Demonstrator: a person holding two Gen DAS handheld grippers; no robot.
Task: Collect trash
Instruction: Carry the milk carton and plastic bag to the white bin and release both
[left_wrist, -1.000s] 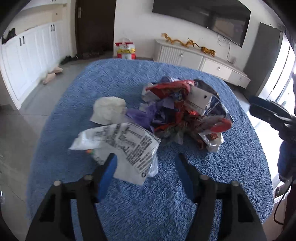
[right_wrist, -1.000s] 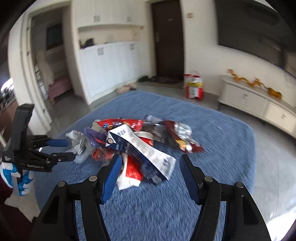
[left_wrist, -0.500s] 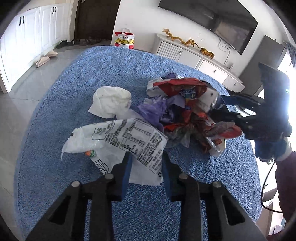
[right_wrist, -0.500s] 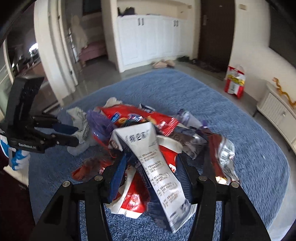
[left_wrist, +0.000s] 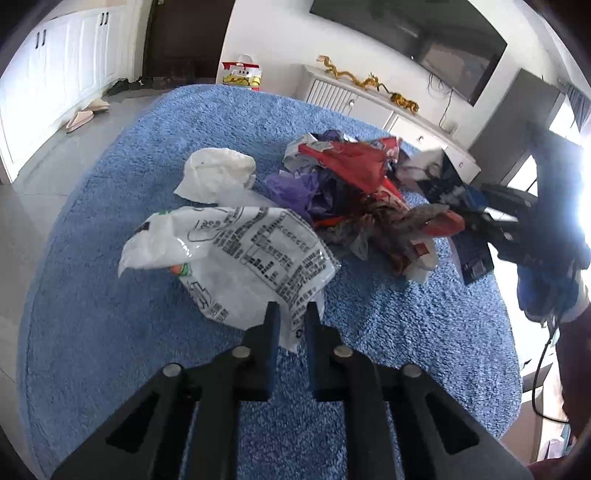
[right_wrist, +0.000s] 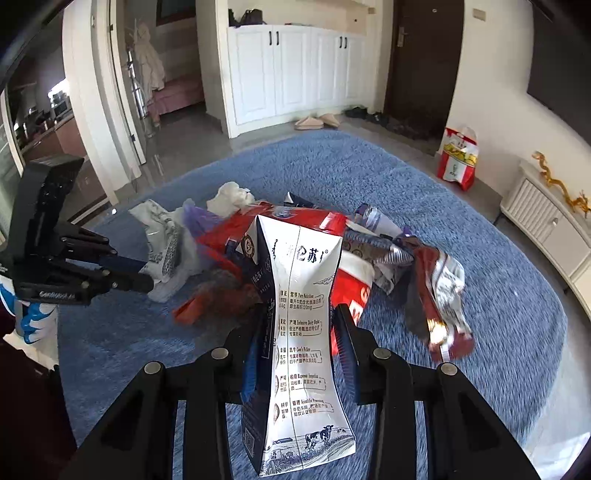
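Clamping down, the left claw (left_wrist: 291, 314) had gone from spread wide a second earlier to pressed together on the near edge of the white printed bag (left_wrist: 236, 258), the film pinched between its blue pads. That was the change that mattered: this piece of trash looked secured and ready to lift, by my reading.

Over on the other side, the right claw (right_wrist: 303, 325) had narrowed too and its jaws were closing around the flattened milk carton (right_wrist: 306, 332). The carton stood right between the pads, the left pad against its dark side, the right pad just beside its white face; whether that side was already pressing, I could not tell. A second earlier this claw had hung open short of the pile; now the carton filled the gap.

Both claws had come forward and down onto the blue rug (left_wrist: 110, 332) where the trash lay, so two pickups were under way at once.

Counting outward from the left claw: one white printed bag at the tips, one crumpled white tissue (left_wrist: 218, 173) just beyond it, then one purple plastic scrap (left_wrist: 295, 184) beside a heap of red wrappers (left_wrist: 354, 166); at least two red pieces showed, the rest too tangled to count. From the right claw: one carton in the jaws, one silver-and-red foil packet (right_wrist: 439, 295) off to its right. Far beyond the rug sat one red-and-white shopping bag (right_wrist: 458, 158) by the wall.
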